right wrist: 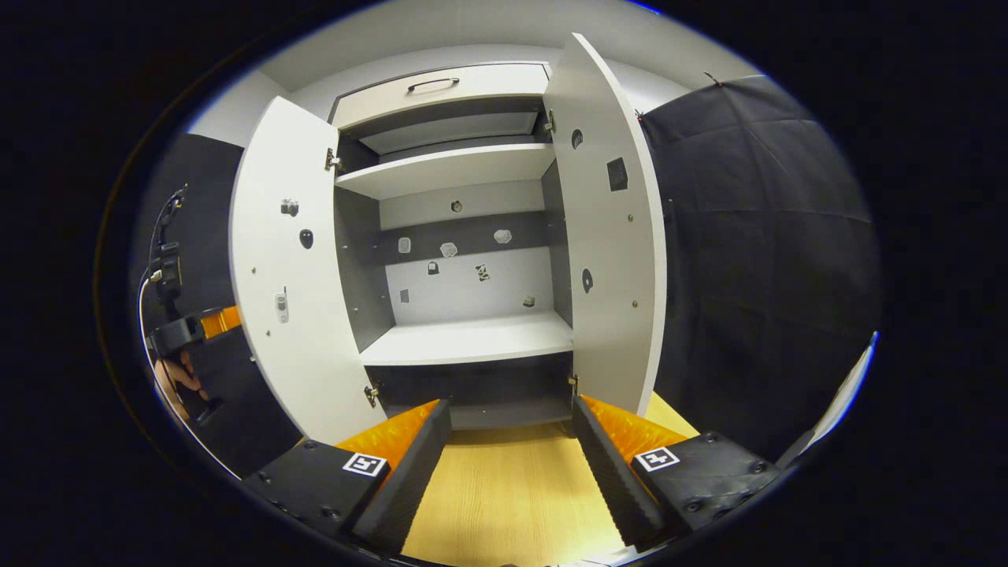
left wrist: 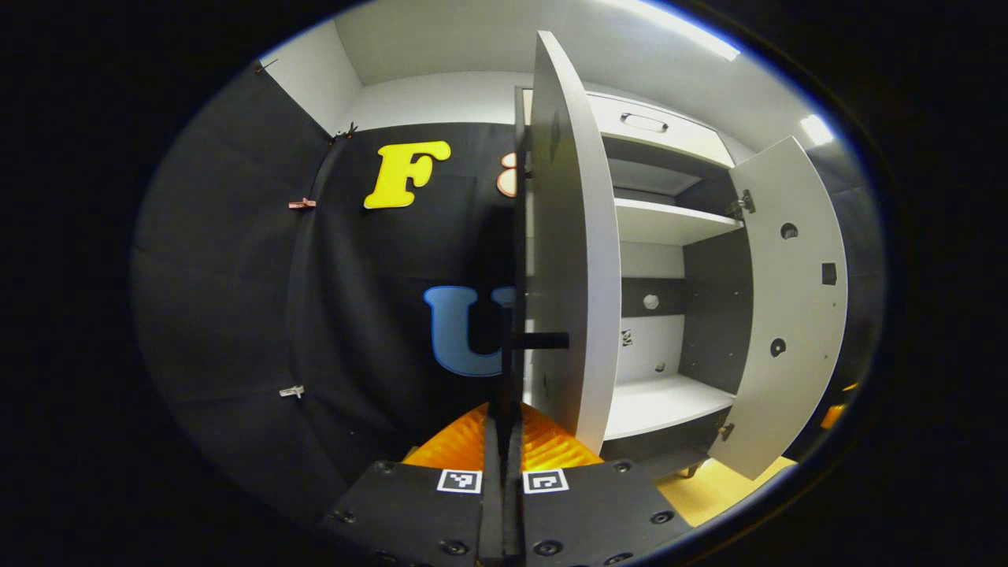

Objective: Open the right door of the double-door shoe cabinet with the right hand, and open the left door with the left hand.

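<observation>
Both doors of the white shoe cabinet (right wrist: pixel 465 342) stand open. In the left gripper view the left door (left wrist: pixel 571 236) is seen edge-on, and a dark vertical handle bar (left wrist: pixel 517 236) runs along its outer face. My left gripper (left wrist: pixel 504 409) is shut on that bar near its lower end. The right door (left wrist: pixel 795 299) is swung wide at the far side. In the right gripper view my right gripper (right wrist: pixel 512 409) is open and holds nothing, facing the cabinet between the left door (right wrist: pixel 291 276) and the right door (right wrist: pixel 610 236). The left gripper (right wrist: pixel 177 335) and a hand (right wrist: pixel 173 382) show behind the left door.
Inside are white shelves (right wrist: pixel 441 169) with a dark back panel, and a drawer (right wrist: pixel 441 83) sits above. A light wooden floor (right wrist: pixel 504 488) lies in front of the cabinet. Black cloth walls (right wrist: pixel 756 260) stand on both sides.
</observation>
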{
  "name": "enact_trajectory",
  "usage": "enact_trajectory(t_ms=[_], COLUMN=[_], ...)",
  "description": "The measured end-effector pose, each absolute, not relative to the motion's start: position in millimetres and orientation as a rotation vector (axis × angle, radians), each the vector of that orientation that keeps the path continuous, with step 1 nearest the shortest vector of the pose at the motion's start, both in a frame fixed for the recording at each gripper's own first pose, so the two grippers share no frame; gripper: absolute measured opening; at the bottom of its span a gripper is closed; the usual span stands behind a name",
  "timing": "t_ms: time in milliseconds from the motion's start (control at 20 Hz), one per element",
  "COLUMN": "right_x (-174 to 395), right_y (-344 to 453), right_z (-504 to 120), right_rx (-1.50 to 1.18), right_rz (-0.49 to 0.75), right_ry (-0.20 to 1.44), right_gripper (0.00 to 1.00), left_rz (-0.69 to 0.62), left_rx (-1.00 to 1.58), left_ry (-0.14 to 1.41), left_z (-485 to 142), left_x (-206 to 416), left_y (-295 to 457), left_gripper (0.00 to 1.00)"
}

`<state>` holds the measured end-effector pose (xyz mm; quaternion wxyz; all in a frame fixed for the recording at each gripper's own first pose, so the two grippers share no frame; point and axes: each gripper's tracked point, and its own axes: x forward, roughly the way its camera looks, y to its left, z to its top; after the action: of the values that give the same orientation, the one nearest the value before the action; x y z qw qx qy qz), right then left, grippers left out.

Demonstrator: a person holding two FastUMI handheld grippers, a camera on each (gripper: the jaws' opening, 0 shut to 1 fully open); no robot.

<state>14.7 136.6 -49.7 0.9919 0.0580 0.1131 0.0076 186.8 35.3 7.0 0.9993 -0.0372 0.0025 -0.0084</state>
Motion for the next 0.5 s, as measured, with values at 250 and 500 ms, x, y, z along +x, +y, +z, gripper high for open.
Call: enact_trajectory(t_ms=[250, 500], right_x=[18, 22], right_y=[122, 103], right_z=[-44, -44], right_rx=[0.105, 0.109], right_rz=[-0.012, 0.003], right_ry=[0.227, 0.238], right_gripper=[0.98, 0.98], left_rz=[-0.003, 0.037], left_rx=[-0.075, -0.097], left_ry=[0.002, 0.022], left_z=[6, 10], left_x=[186, 173], left_y=[39, 32], left_gripper=[0.05, 0.07])
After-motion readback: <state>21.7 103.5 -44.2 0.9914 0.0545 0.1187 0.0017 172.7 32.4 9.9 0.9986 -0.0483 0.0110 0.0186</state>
